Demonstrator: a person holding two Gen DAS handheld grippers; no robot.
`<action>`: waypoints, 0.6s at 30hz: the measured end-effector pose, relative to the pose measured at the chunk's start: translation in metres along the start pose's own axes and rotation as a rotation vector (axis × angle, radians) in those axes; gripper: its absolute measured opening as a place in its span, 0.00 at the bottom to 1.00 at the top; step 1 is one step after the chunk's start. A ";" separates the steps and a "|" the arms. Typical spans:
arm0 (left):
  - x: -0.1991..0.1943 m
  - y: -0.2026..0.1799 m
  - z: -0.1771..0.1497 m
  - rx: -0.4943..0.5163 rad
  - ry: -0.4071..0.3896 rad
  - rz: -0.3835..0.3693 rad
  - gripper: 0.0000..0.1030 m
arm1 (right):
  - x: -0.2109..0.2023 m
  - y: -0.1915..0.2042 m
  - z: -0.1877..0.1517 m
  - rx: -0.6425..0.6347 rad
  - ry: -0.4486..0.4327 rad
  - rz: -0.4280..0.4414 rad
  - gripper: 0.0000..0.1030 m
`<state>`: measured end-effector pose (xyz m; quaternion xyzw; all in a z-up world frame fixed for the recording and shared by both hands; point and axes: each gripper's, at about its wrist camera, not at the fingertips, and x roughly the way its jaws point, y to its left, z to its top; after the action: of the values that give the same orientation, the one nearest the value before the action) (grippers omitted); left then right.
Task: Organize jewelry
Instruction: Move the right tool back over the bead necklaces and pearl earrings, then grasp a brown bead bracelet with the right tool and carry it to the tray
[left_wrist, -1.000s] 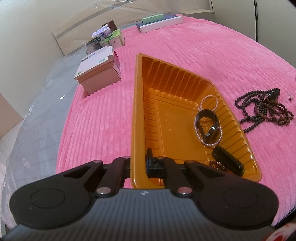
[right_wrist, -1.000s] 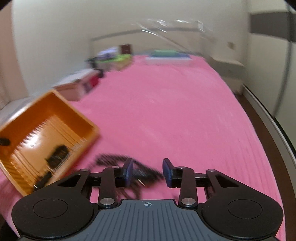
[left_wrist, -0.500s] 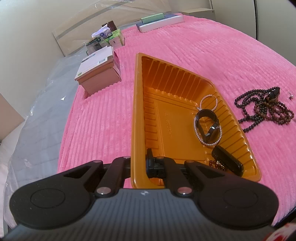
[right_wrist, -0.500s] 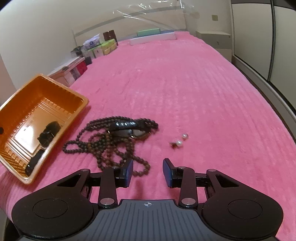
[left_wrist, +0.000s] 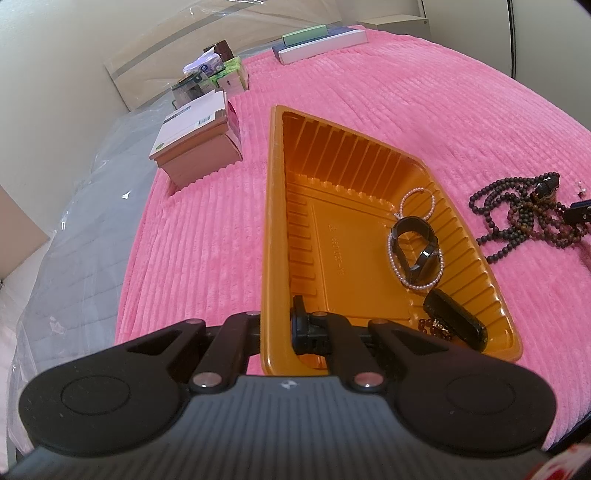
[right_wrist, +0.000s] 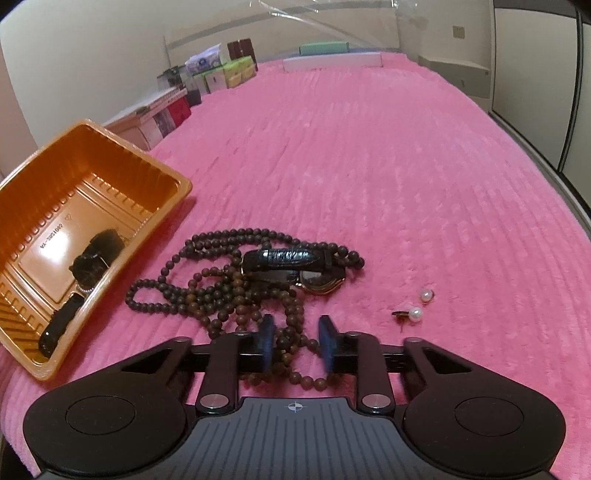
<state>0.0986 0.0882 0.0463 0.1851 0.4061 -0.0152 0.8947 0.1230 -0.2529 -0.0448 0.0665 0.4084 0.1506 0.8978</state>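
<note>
Pinching the near wall of the orange tray (left_wrist: 271, 236), the left gripper (left_wrist: 280, 325) has its jaws pressed together on that rim: one finger inside the tray, the other outside. Tray sits on the pink blanket (left_wrist: 388, 92), and everything below is placed relative to it.

Inside tray, per left wrist view: a pearl bracelet (left_wrist: 413, 236) loops along the right-hand wall, w/ a black band (left_wrist: 415, 245) lying over it; nearer the gripper, in the right corner, a black oblong piece (left_wrist: 456, 323) w/ a small brown beaded bit (left_wrist: 434, 326) touching it. Rest of tray floor bare.

Outside tray, just to its right on the blanket, the dark wood bead necklace (right_wrist: 221, 291) lies in a tangled heap. A watch w/ black strap (right_wrist: 291, 258) rests on top of the heap, on the side away from the tray. Farther from the tray still, apart from the heap, two pearl earrings (right_wrist: 421, 304) lie close together.

Right gripper (right_wrist: 295, 343) is down at the near end of the heap, jaws closing, w/ strands of the necklace between the blue pads (right_wrist: 267, 341). Gap still shows either side of the beads, so pads not pressing on them yet.

Beyond the tray's left side, a pink-brown box (left_wrist: 195, 147) stands near the blanket edge; more small boxes (left_wrist: 218, 77) behind it, towards the wall.
</note>
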 end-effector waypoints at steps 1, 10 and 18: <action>0.000 0.000 0.000 -0.002 0.000 -0.001 0.03 | -0.002 0.001 0.000 -0.002 -0.009 -0.004 0.10; 0.001 0.001 -0.001 -0.005 0.001 -0.001 0.03 | -0.044 0.016 0.007 -0.109 -0.112 -0.067 0.06; 0.001 0.000 -0.001 -0.006 -0.003 -0.003 0.04 | -0.067 0.026 0.023 -0.174 -0.165 -0.070 0.06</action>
<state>0.0983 0.0892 0.0449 0.1818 0.4050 -0.0158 0.8959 0.0930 -0.2496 0.0240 -0.0138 0.3204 0.1480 0.9355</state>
